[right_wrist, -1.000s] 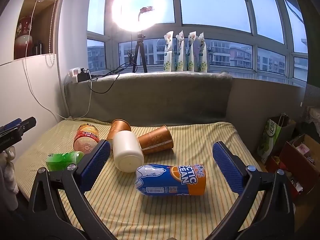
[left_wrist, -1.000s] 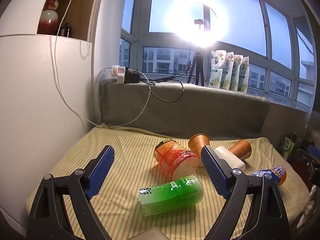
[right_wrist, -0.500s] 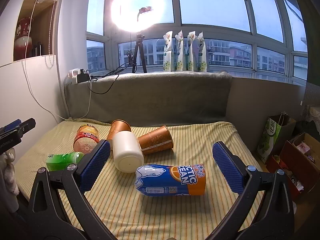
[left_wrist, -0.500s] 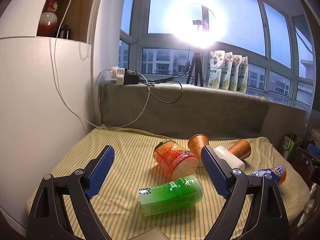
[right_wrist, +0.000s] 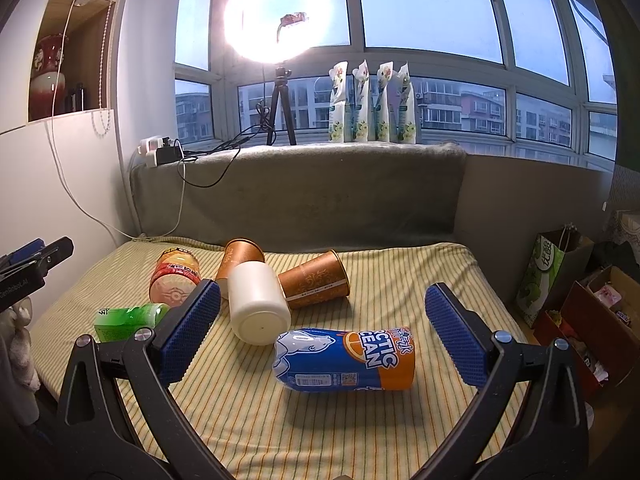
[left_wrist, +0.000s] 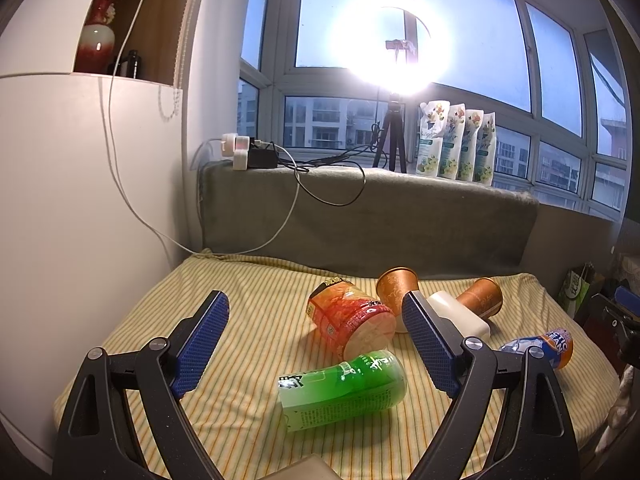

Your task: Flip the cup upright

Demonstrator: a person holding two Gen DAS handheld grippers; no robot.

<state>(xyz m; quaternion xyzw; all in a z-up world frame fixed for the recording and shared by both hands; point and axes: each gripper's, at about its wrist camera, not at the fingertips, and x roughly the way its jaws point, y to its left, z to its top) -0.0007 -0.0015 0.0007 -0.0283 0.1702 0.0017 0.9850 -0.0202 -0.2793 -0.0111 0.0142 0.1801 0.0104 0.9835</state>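
- Striped bedding point(right_wrist: 360, 432) carries six toppled cups.
- Our left gripper point(left_wrist: 316, 344) and right gripper point(right_wrist: 322, 330) hang spread, empty.
- We judge the blue cup point(right_wrist: 344, 360), nearest the right gripper, light, crushable, slick: pinch mid-body gently.

Quick headcount from where I'm holding these:

copper paper cups point(right_wrist: 314, 282): 2, mid-frame
white cup point(right_wrist: 258, 300): 1
printed drink cups point(right_wrist: 346, 360): 3 (blue, green, red)
pouches point(right_wrist: 370, 108) on the windowsill: 4, upper middle
vase point(left_wrist: 96, 32): 1, upper left
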